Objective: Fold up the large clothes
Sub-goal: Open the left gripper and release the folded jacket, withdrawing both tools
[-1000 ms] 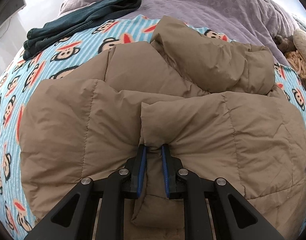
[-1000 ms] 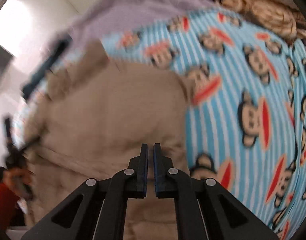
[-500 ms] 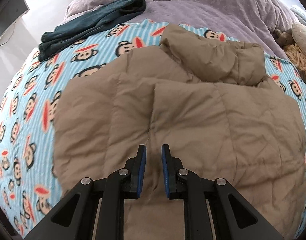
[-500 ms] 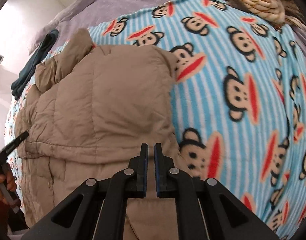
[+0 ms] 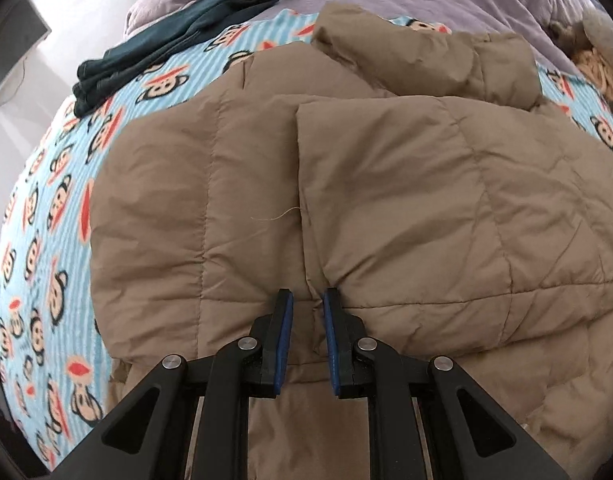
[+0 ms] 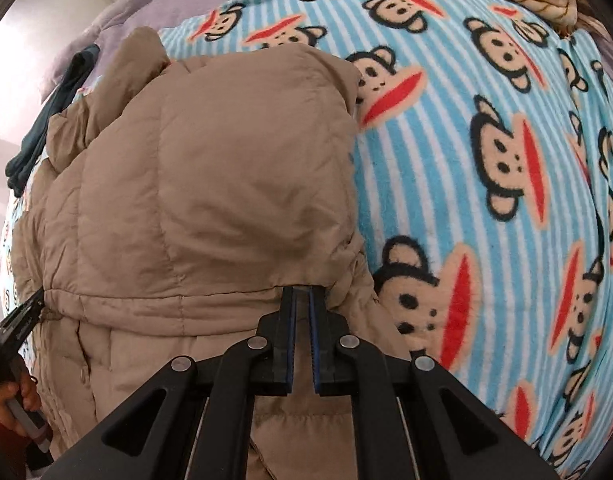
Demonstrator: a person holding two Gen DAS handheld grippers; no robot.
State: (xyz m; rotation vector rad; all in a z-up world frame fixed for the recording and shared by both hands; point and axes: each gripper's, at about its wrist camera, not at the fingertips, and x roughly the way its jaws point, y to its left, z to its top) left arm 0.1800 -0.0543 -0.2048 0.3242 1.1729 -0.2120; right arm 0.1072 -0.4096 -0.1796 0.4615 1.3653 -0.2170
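A tan puffer jacket [image 5: 386,200] lies folded on the monkey-print blanket [image 6: 486,160] of a bed. Left tongs [image 5: 307,300] stand narrowly parted at a folded edge — whether they pinch fabric is unclear. Right tongs [image 6: 302,294] clamp the jacket's hem; its lower part is cut off.

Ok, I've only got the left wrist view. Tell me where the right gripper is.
Observer: Right gripper sits at the near edge of the jacket's folded-over layer, fingers almost together; I can't confirm a pinch.
Operator: Give me that side's edge.
Observer: Bare monkey blanket lies just right of the jacket.
Operator: Now my own gripper from there.
Observer: Left gripper touches the same fold edge, far left.
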